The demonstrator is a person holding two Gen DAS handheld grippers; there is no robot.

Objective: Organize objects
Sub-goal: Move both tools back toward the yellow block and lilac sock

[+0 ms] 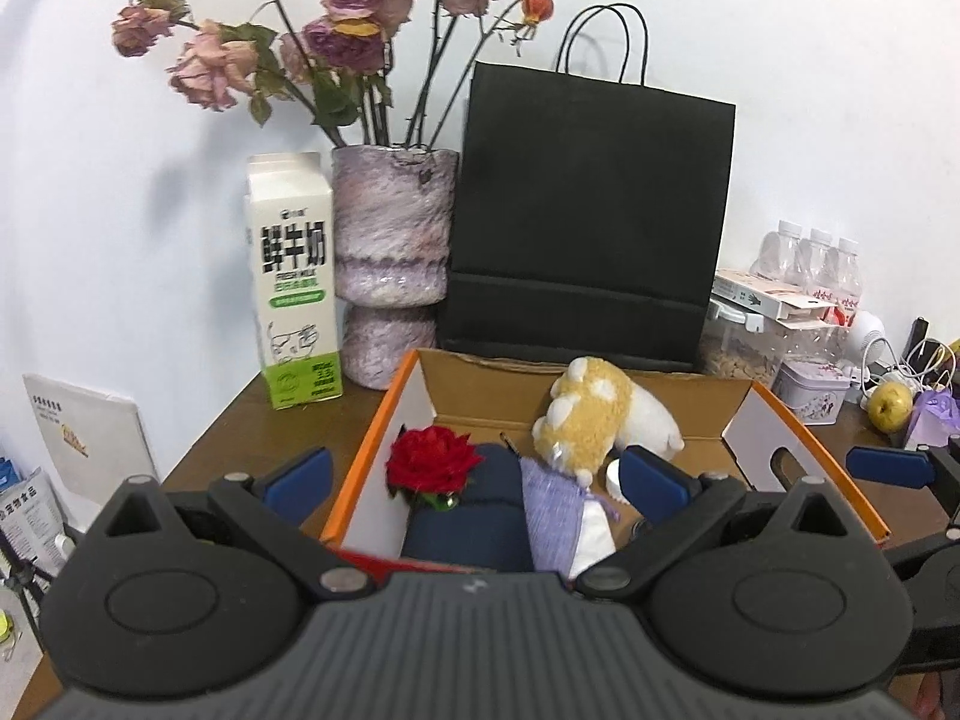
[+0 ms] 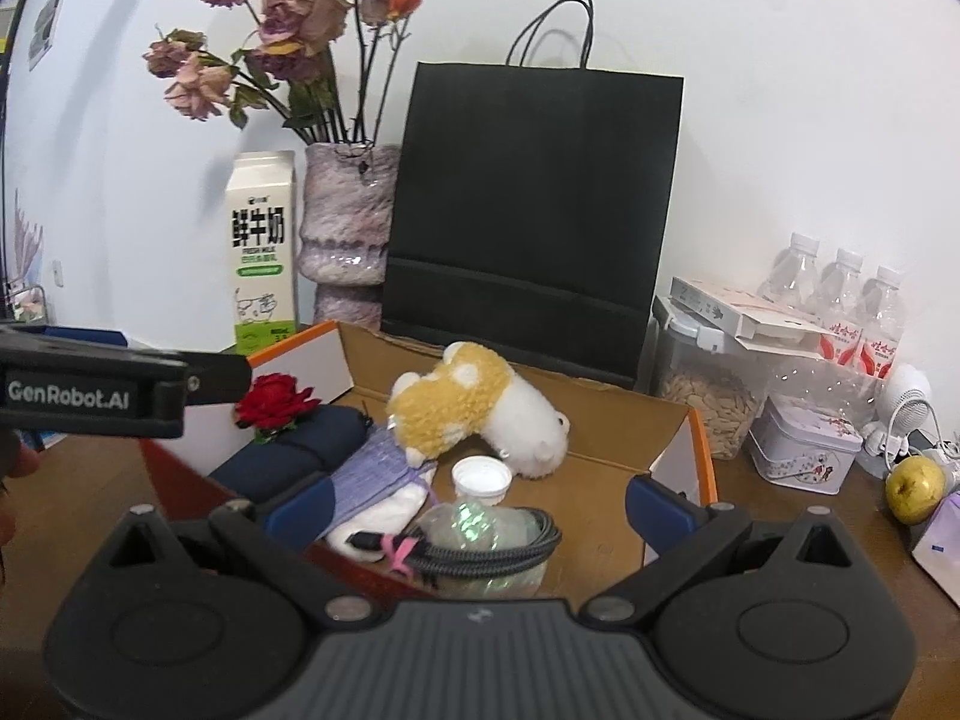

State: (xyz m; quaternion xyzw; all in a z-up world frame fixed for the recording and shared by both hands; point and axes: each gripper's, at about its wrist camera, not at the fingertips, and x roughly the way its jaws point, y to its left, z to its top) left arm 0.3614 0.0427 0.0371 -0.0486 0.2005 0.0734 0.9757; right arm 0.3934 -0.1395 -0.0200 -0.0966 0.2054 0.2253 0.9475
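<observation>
An open cardboard box (image 1: 384, 420) (image 2: 606, 414) with orange edges sits on the wooden table. Inside lie a red rose (image 1: 431, 461) (image 2: 275, 401) on a dark blue cloth roll (image 1: 480, 510) (image 2: 300, 444), a purple knit piece (image 1: 549, 510) (image 2: 378, 462), a yellow-and-white plush toy (image 1: 594, 414) (image 2: 480, 402), a white cap (image 2: 481, 478) and a clear bottle wrapped by a black cable (image 2: 498, 546). My left gripper (image 1: 477, 477) hovers open over the box's near left side, holding nothing. My right gripper (image 2: 477, 504) hovers open over the near right side, empty.
Behind the box stand a milk carton (image 1: 294, 288) (image 2: 264, 258), a purple vase of dried roses (image 1: 390, 258) (image 2: 348, 222) and a black paper bag (image 1: 588, 216) (image 2: 534, 204). To the right are a seed jar (image 2: 708, 396), water bottles (image 2: 840, 306), a tin (image 2: 804, 450) and a yellow pear (image 2: 915, 489).
</observation>
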